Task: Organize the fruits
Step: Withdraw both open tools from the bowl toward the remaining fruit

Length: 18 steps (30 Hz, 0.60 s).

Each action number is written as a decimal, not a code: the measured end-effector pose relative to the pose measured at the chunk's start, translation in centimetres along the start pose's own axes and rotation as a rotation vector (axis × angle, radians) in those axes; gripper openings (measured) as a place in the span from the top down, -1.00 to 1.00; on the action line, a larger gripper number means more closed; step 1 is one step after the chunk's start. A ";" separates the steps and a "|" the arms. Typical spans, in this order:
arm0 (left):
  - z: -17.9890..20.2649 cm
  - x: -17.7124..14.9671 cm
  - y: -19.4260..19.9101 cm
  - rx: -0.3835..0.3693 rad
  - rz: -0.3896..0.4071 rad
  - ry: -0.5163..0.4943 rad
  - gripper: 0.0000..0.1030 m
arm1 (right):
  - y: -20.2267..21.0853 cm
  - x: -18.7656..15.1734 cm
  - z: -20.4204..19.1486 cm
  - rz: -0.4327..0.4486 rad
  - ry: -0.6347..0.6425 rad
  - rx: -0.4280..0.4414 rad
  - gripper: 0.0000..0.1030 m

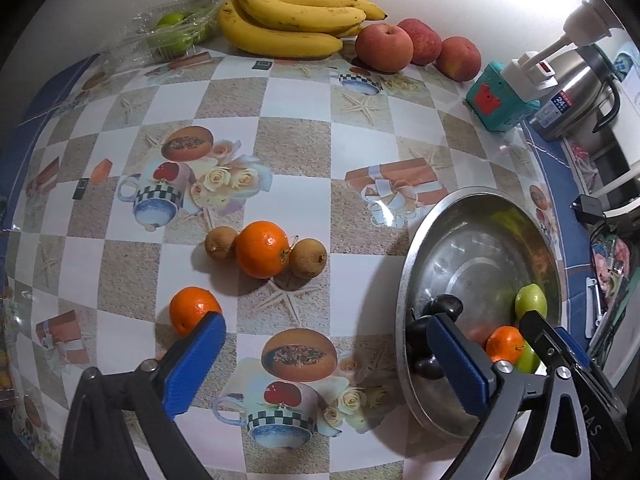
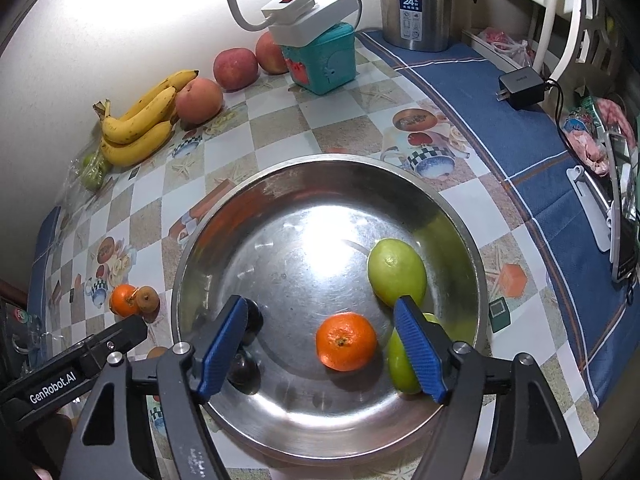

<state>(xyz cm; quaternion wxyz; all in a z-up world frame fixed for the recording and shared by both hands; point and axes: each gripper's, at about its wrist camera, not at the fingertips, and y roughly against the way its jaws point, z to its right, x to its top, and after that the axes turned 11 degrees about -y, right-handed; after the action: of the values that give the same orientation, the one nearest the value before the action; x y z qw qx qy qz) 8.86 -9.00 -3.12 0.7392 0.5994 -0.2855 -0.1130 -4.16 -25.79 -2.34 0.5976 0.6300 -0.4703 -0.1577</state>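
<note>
Fruits lie in three groups on a table under a checked oilcloth (image 1: 292,136). Along the far wall, from left to right, stand a clear plastic box of green fruit (image 1: 176,32), a bunch of bananas (image 1: 288,20) and three red apples (image 1: 416,46); beyond them to the right sit a teal box (image 1: 498,102) with a white power strip (image 2: 308,6) on it and a steel thermos (image 2: 416,0). In the middle of the table a mandarin (image 1: 262,249) rests between two small brown fruits (image 1: 264,250), touching both. Nearer and to the left, a second mandarin (image 1: 192,310) sits just beside the left finger of the left gripper (image 1: 320,364), outside its span; that gripper's jaws are spread wide with only bare oilcloth between them, and its right finger reaches over the rim of the steel bowl (image 2: 280,436). The bowl stands at the right of the table. Inside it, from left to right, are two dark, nearly black fruits (image 2: 246,344) behind the left finger of the right gripper (image 2: 320,354), a third mandarin (image 2: 346,342) on the bowl's bottom between the right gripper's fingers but touching neither pad, and two green fruits (image 2: 396,272), one beyond the right finger and one partly hidden behind it. The right gripper's jaws stand apart and hold nothing.
</note>
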 end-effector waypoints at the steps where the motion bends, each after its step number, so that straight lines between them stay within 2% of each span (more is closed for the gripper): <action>1: 0.0 0.0 0.0 0.005 0.001 0.000 -1.00 | 0.0 0.0 0.0 0.000 0.002 -0.002 -0.49; 16: -0.9 -0.1 0.0 0.064 0.025 0.015 -1.00 | -0.4 -0.1 -0.1 -0.008 0.016 -0.015 -0.51; 17: -1.0 -0.1 0.0 0.065 0.027 0.017 -1.00 | -0.4 -0.2 -0.1 -0.009 0.019 -0.016 -0.54; 18: -1.0 -0.1 0.0 0.066 0.028 0.018 -1.00 | -0.4 -0.2 -0.1 -0.010 0.021 -0.017 -0.67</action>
<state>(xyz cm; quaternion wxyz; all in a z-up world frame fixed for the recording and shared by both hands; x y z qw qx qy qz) 9.35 -8.14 -3.28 0.7230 0.6206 -0.2907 -0.0878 -3.97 -25.64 -2.77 0.6072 0.6287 -0.4594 -0.1581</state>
